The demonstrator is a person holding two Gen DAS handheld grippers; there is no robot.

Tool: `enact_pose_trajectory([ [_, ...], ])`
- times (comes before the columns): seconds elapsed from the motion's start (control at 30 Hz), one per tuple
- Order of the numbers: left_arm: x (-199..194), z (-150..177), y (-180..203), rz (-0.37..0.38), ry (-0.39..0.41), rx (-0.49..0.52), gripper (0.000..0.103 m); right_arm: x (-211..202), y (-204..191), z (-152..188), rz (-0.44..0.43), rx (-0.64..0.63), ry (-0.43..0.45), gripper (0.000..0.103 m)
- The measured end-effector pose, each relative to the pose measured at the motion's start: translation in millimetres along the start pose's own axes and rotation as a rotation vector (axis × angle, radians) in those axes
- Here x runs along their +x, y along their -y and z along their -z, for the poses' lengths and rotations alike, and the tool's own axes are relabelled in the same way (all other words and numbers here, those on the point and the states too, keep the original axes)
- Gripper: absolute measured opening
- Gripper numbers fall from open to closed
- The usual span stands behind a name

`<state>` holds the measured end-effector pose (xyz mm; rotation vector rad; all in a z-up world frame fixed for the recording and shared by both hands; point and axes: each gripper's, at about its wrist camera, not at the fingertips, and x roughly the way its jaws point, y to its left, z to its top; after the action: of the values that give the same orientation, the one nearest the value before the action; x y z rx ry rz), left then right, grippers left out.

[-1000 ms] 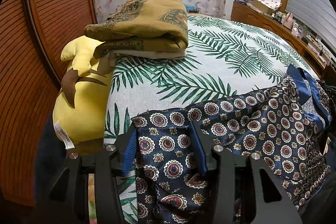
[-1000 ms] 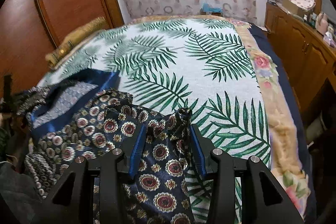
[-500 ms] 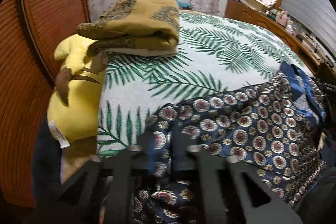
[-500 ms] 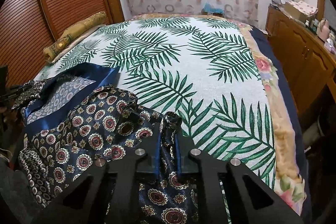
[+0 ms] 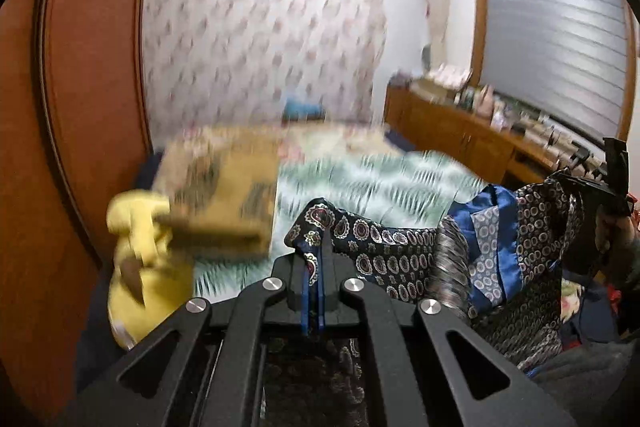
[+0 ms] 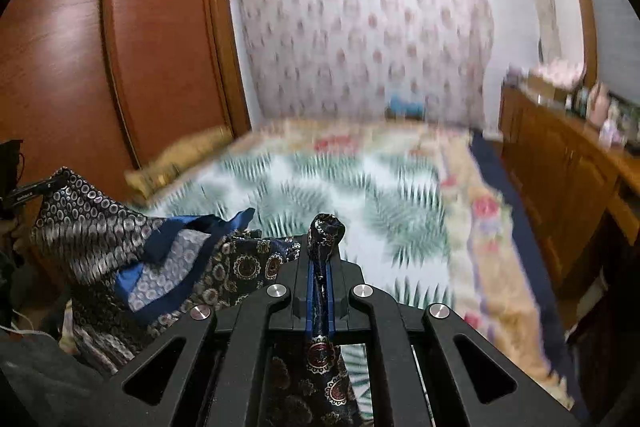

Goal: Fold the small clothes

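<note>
A navy patterned garment with medallion print and blue trim (image 5: 384,243) hangs between my two grippers, lifted off the bed. My left gripper (image 5: 314,267) is shut on one bunched corner of it. My right gripper (image 6: 320,263) is shut on the other corner, with a knot of cloth (image 6: 326,227) sticking out past the fingertips. The garment also shows in the right wrist view (image 6: 160,267), sagging to the left with its lighter inside and blue band showing. The right gripper's hand appears at the right edge of the left wrist view (image 5: 612,211).
The bed with a palm-leaf cover (image 6: 340,195) lies ahead and below. A folded mustard blanket (image 5: 224,191) and a yellow plush toy (image 5: 140,247) sit at its left side. A wooden wardrobe (image 6: 120,67) stands left, a wooden dresser (image 6: 568,155) right.
Both grippers closed on the garment's corners and rose sharply, lifting it off the bed. The views now tilt up toward the wall and ceiling, blurred by motion.
</note>
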<state>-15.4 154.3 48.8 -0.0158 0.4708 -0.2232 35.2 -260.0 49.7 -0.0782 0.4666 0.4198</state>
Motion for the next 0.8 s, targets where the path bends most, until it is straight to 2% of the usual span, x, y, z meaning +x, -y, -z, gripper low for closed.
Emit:
enact_pose_trajectory([
  [0.13, -35.4, -34.1, 7.2, -0.023, 0.129, 0.022, 0.003, -44.9, -10.3, -32.3, 0.005, -0.044, 0.103, 0.004],
  [0.27, -54.2, -66.5, 3.7, -0.039, 0.229, 0.021, 0.003, -85.2, -17.2, -66.4, 0.022, -0.091, 0.200, 0.004],
  [0.37, -55.0, -92.1, -2.8, -0.040, 0.277, 0.021, 0.003, -107.4, -20.4, -89.9, 0.050, -0.129, 0.260, 0.004],
  [0.47, -32.8, -116.7, -8.2, -0.063, 0.289, 0.025, 0.003, -102.5, -17.4, -113.8, 0.090, -0.165, 0.273, 0.004],
  [0.6, 36.7, -144.1, -14.8, -0.099, 0.229, 0.023, 0.003, -45.1, -4.0, -143.9, 0.135, -0.183, 0.205, 0.004],
  [0.7, 101.9, -155.3, -20.4, -0.159, 0.185, 0.021, 0.003, 29.6, 3.6, -161.8, 0.210, -0.205, 0.122, 0.004],
  [0.73, 128.2, -157.3, -22.9, -0.178, 0.164, 0.019, 0.003, 52.7, -5.1, -171.5, 0.230, -0.201, 0.100, 0.004],
  [0.8, 186.4, -157.4, -28.0, -0.213, 0.092, 0.025, 0.007, 117.1, 8.3, -176.0, 0.279, -0.174, 0.036, 0.004],
])
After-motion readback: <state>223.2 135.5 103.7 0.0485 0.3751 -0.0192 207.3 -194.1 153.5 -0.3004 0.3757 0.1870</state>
